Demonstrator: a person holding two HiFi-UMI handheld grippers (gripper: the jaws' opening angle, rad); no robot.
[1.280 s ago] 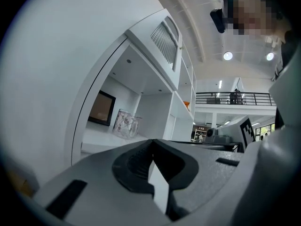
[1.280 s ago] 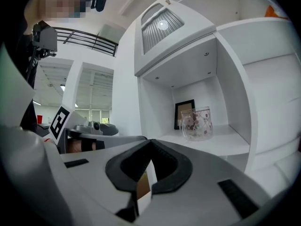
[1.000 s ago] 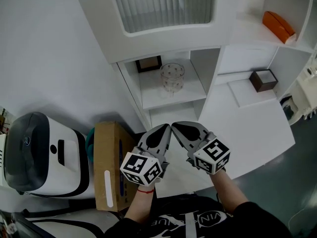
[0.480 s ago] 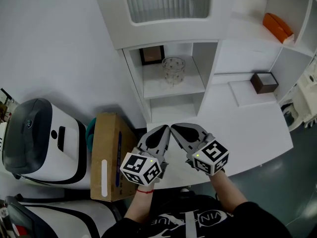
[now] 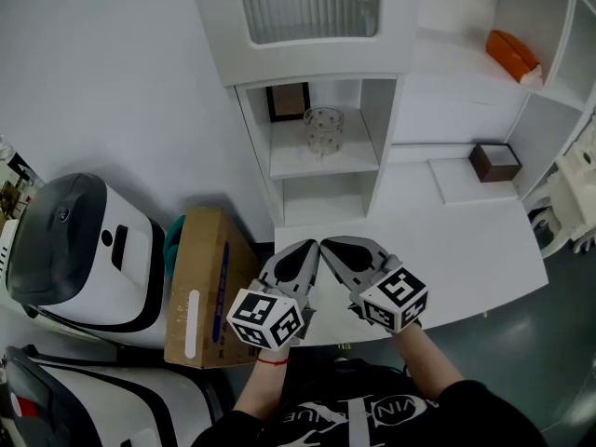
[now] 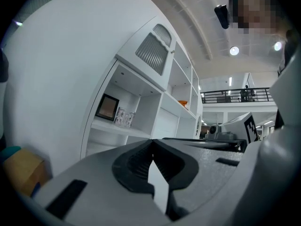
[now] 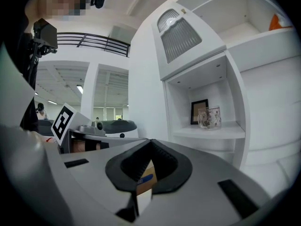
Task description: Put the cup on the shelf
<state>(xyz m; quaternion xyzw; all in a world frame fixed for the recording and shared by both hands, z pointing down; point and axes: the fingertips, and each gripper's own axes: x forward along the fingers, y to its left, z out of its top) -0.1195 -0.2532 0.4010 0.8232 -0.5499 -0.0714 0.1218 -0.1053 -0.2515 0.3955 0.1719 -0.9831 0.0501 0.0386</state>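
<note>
The left gripper and the right gripper hang side by side over the near edge of the white table, their tips almost touching each other. Each has its jaws closed together and carries nothing. In the left gripper view only the pale tabletop shows through the opening behind the tips. In the right gripper view the same opening shows a bit of the cardboard box, which is behind the jaws, not between them.

The cup, clear glass with small dark specks, stands upright on the shelf with its long axis vertical. It is just beside a picture frame at its 11 o'clock. From the meeting tips, in the head view, it lies at 12 o'clock and well apart, so neither hand is clearly nearer. It sits toward 11 o'clock in the left gripper view and toward 1 o'clock in the right gripper view.

With the cup on the shelf and both claws free, the task looks finished. Any further reach would go straight ahead.
</note>
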